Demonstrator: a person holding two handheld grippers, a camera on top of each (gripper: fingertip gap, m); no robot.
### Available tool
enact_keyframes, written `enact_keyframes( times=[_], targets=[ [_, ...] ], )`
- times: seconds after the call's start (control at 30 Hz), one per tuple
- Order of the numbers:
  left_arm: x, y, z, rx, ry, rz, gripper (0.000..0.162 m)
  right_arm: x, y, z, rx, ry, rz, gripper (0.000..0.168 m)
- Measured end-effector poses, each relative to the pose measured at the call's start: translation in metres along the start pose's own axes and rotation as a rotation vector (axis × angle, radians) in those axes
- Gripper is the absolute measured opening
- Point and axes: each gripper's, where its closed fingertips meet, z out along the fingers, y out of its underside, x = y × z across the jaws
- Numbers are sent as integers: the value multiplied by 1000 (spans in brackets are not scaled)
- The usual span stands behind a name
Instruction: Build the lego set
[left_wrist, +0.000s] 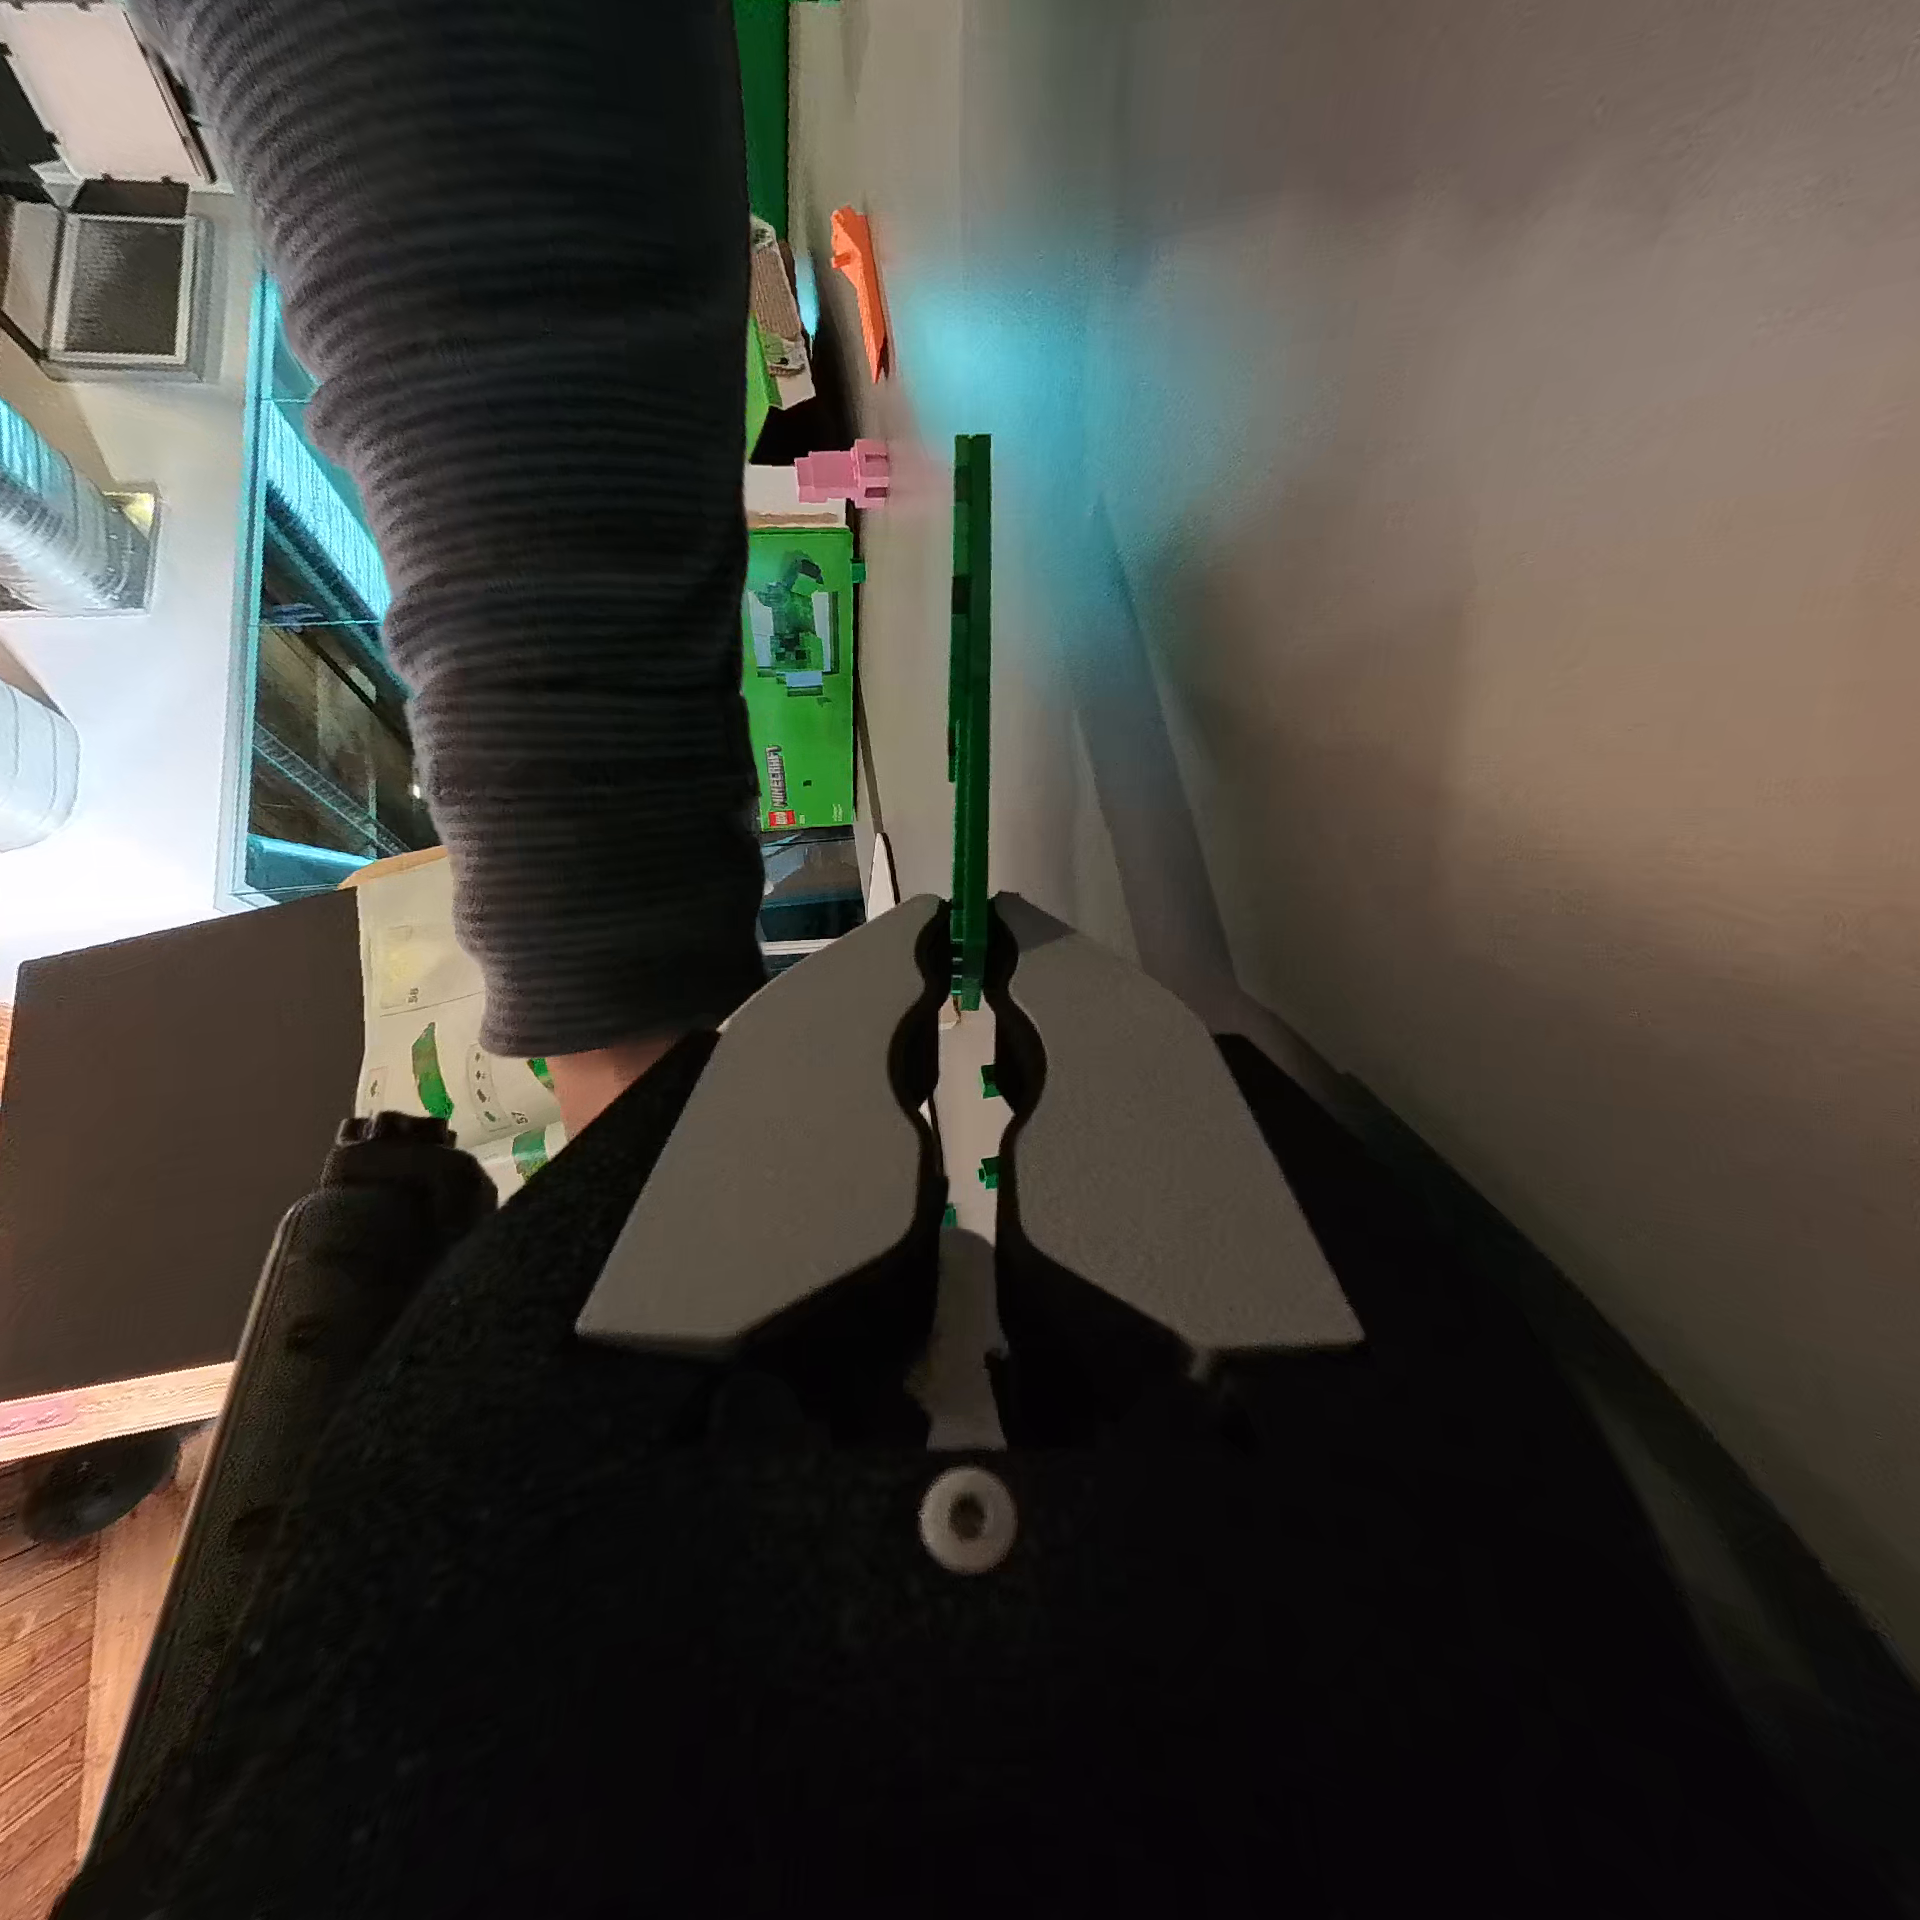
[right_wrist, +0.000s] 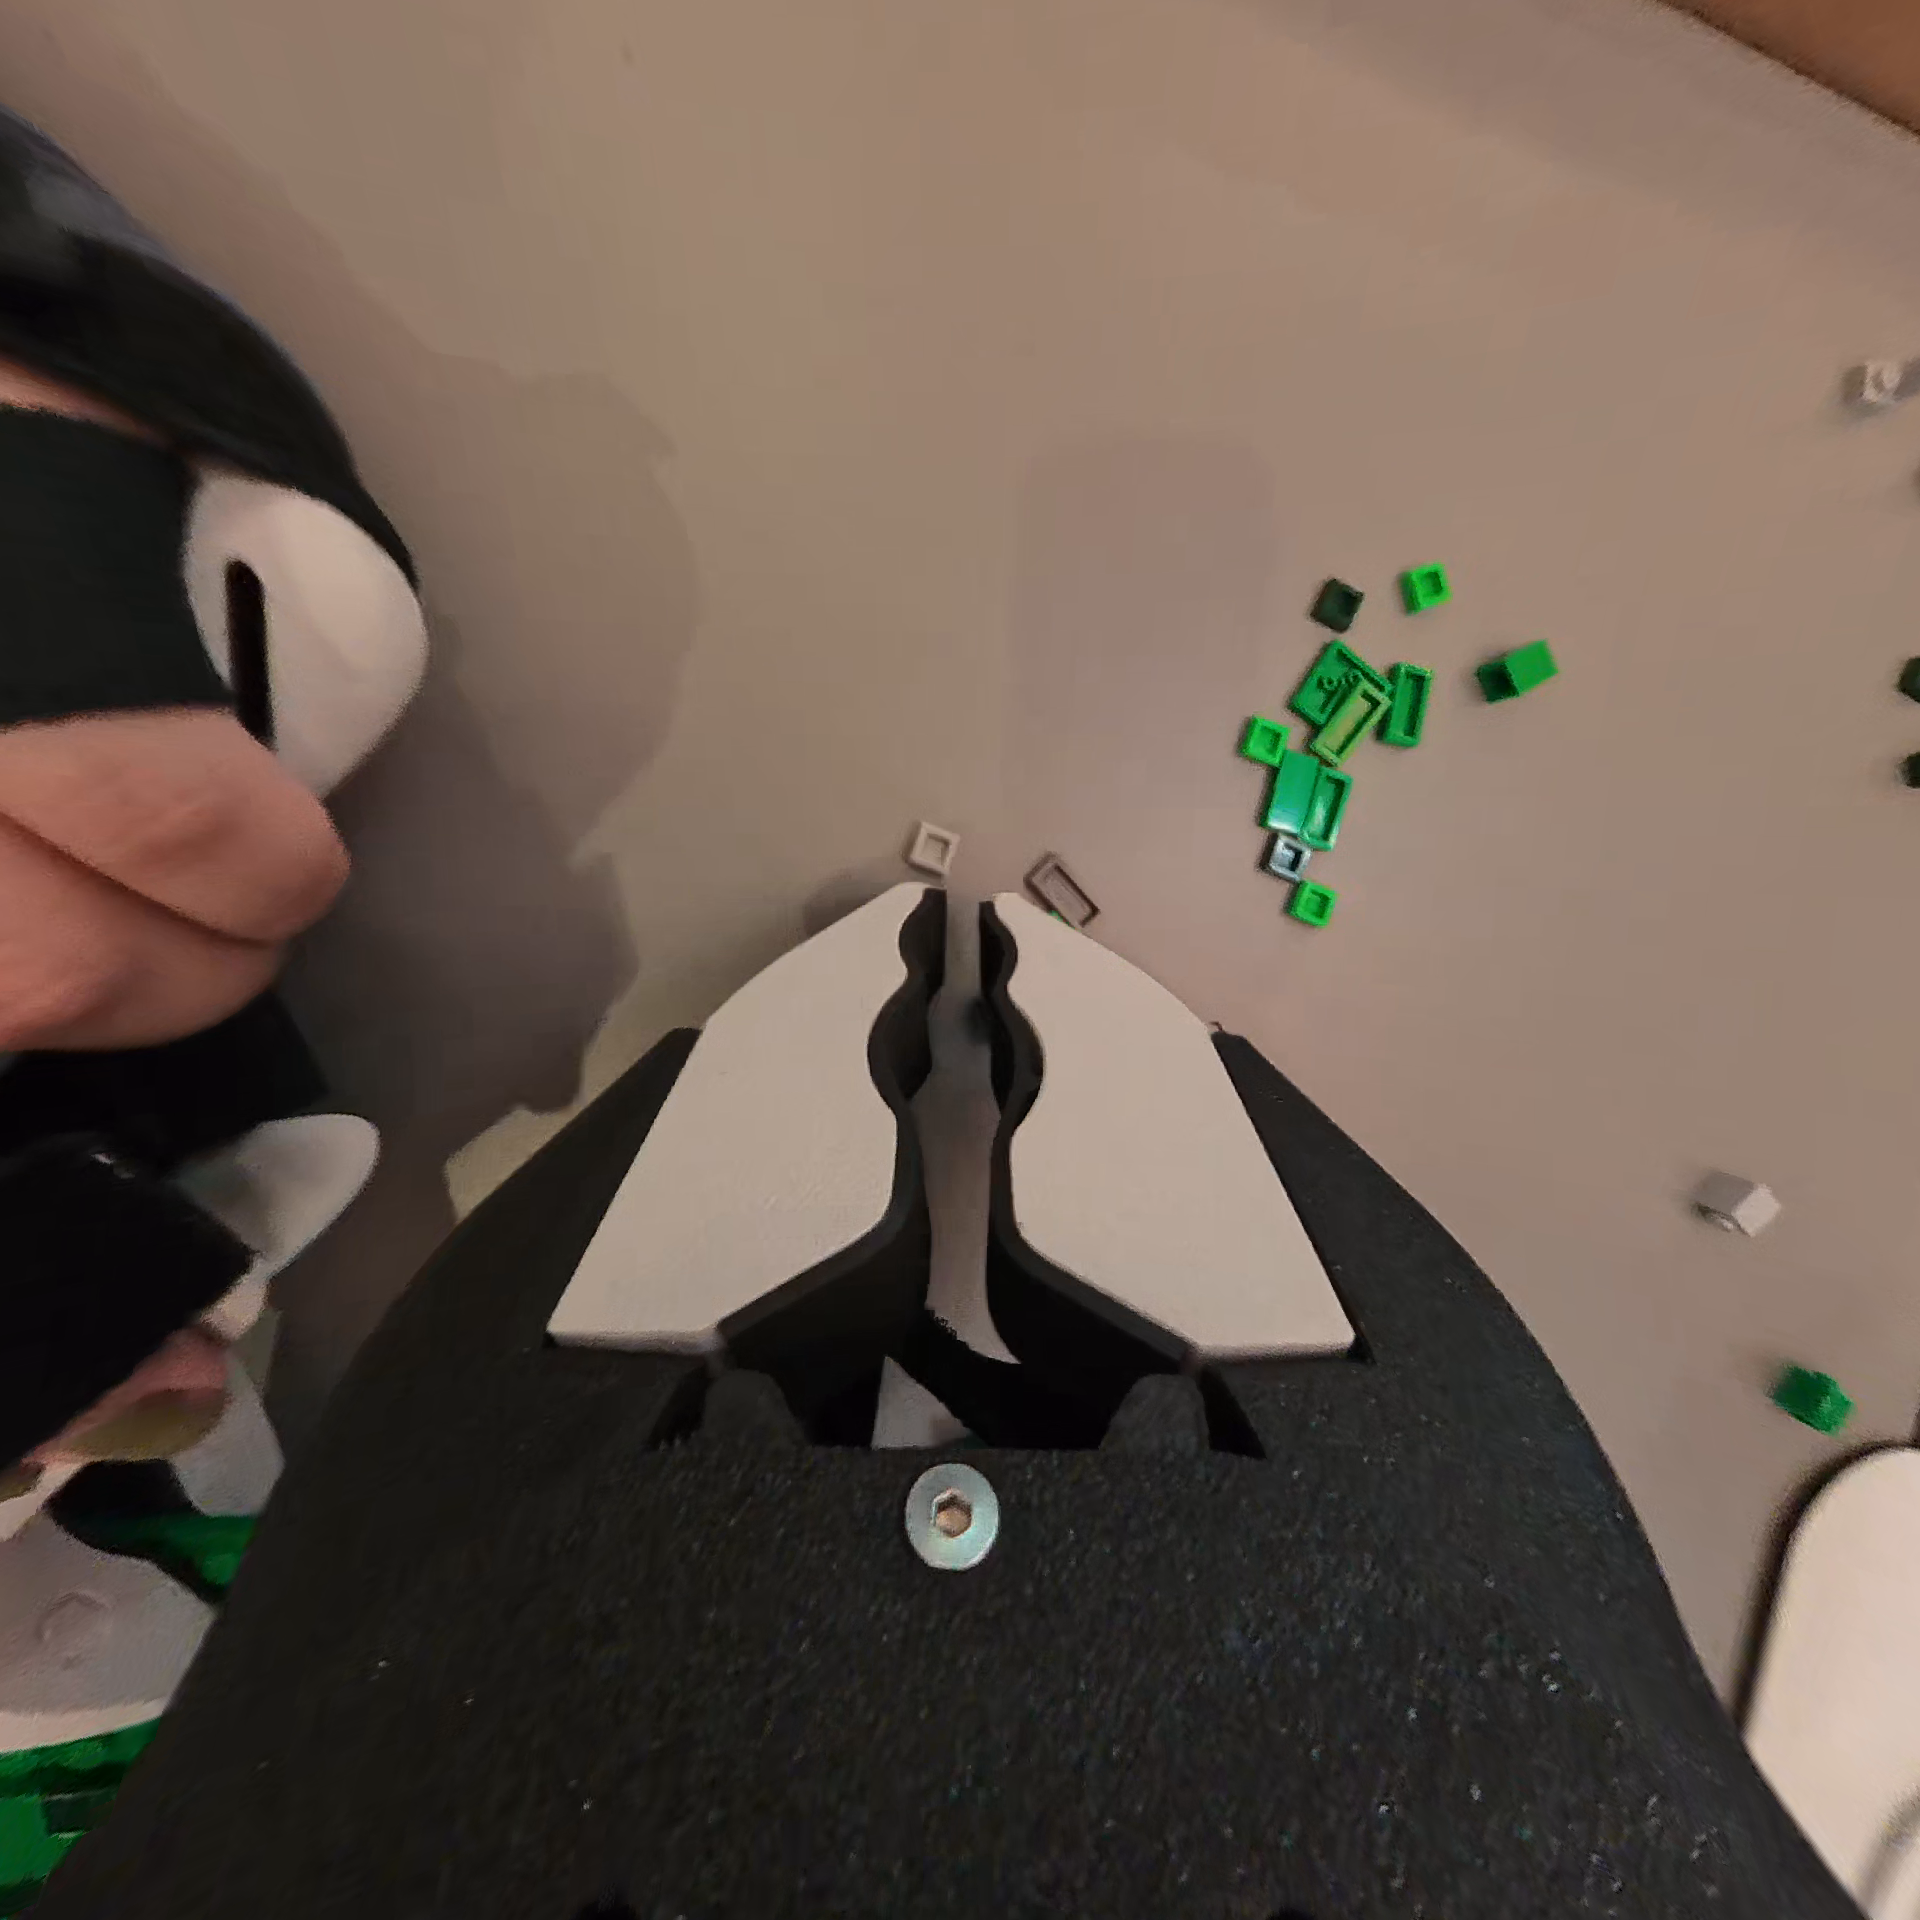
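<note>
My left gripper is shut on the near end of a flat green lego plate assembly. The plate is seen edge-on and held off the pale table. My right gripper hovers over the table with its jaws closed to a thin slit; no piece shows between the tips. A small light grey tile and a dark grey tile lie just past its tips. A pile of small green pieces lies to the right.
A pink lego pig, an orange separator tool, the green set box and an instruction booklet sit by a person's dark sleeve. A grey brick and a green brick lie loose. A hand on the other gripper is at left. One gripper's finger ends stand about 15 cm off the other's.
</note>
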Motion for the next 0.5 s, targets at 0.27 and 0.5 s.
enact_keyframes(
  times=[0.27,0.5],
  targets=[
    [1,1,0,-4,5,-3,5,-3,-2,13,-35,-80,62,14],
    [1,1,0,-4,7,-3,5,0,0,15,-58,-83,47,3]
  ],
)
